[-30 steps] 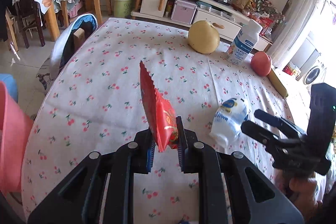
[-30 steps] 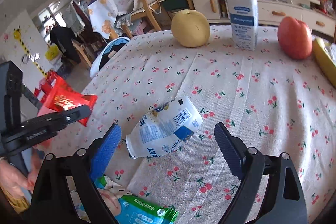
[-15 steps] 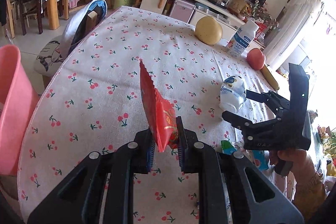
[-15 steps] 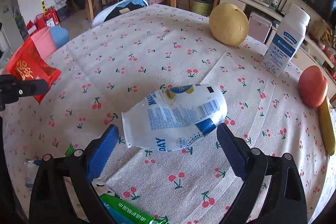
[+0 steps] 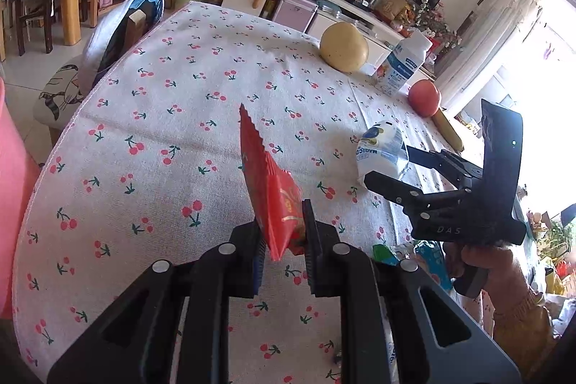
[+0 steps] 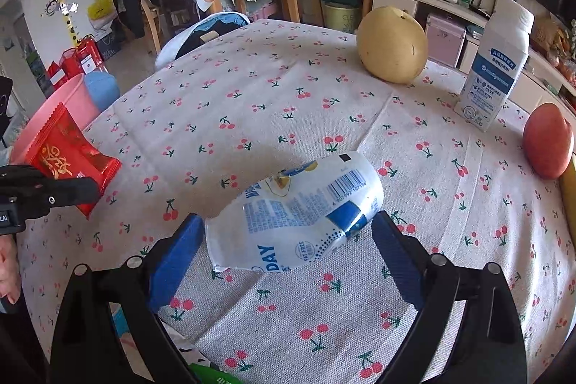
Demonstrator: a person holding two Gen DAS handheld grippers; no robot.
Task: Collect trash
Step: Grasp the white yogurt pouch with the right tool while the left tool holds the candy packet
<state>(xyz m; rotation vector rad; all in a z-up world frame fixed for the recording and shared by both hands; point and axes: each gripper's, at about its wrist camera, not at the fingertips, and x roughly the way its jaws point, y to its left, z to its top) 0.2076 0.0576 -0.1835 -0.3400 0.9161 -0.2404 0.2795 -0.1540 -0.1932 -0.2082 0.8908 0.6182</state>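
Red wrapper (image 5: 268, 189) pinched upright in the shut left gripper (image 5: 282, 251), over the near edge of the table (image 5: 151, 139); seen from the left wrist. Off to the right, crushed white bottle (image 5: 381, 152) lying between the fingers of the right gripper (image 5: 390, 168), far nearer to that hand.

From the right wrist: bottle (image 6: 298, 218) on its side, long axis running across the gap, neck toward the left pad (image 6: 172, 261). Jaws wide but closing on it, pads apparently not yet pressing. Wrapper (image 6: 68, 157) at the table's left edge
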